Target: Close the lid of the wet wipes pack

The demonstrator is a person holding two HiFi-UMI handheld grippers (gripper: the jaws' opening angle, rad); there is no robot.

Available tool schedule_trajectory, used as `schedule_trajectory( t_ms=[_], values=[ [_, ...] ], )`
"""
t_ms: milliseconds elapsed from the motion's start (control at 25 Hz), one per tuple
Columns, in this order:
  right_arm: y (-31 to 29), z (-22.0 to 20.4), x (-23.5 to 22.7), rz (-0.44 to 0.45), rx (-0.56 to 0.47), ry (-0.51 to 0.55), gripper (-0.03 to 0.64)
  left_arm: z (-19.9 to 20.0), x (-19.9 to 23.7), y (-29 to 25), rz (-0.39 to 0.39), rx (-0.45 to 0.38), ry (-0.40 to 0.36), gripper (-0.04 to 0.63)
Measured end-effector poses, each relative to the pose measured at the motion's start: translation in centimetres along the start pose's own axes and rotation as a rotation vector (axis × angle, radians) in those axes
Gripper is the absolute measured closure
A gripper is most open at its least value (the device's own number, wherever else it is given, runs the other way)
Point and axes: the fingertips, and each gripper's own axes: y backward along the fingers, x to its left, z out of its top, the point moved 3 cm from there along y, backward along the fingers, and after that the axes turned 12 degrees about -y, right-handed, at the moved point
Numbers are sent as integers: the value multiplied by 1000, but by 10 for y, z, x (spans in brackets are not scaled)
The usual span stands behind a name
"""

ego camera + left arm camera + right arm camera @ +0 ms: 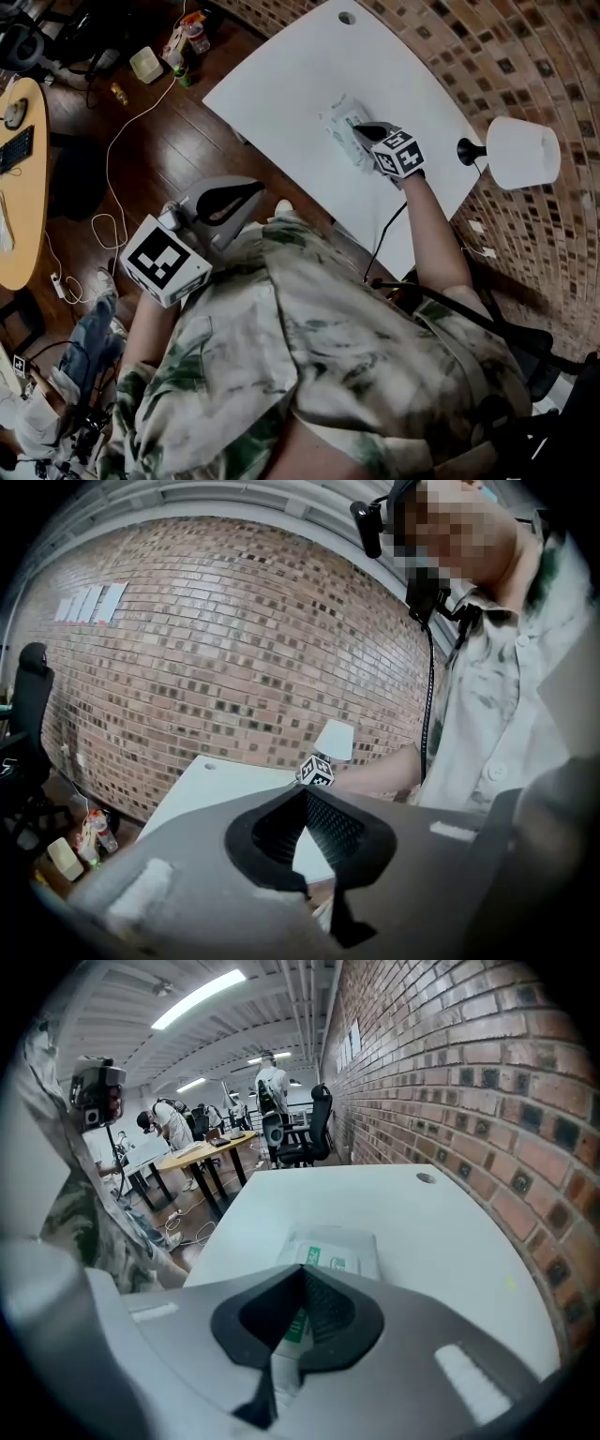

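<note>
The wet wipes pack (339, 120) lies on the white table (281, 84); it is pale with a green label. In the right gripper view the pack (339, 1249) sits just beyond and under my jaws, and its lid looks flat. My right gripper (360, 132) is over the pack's near end with its jaws shut, tips meeting (302, 1270) and nothing held between them. Whether the tips touch the pack is unclear. My left gripper (255, 188) hangs off the table near my body, shut and empty (302, 791).
A white lamp (521, 152) stands at the table's right end by the brick wall (525, 56). A cable hole (347, 17) is at the table's far side. Cables and bottles (187, 39) lie on the wood floor, beside a yellow desk (26, 187).
</note>
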Motion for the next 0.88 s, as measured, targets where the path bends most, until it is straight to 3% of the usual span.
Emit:
schedule_trajectory(
  t_ms=[280,480,680,880],
  values=[
    [1,3,2,-70,7,-26,614,-7,2,31,-5,-13,4,594],
    [25,14,19,-152,-98,-79,614,-12,3,57,-28,-28,-4,594],
    [56,17,85,-188,-213,-112,614,-21,4,82,-81,-51,-14,594],
    [93,7,179,-202,-328,-165,614,-34,-4,104,-162,-57,-26,594]
  ],
)
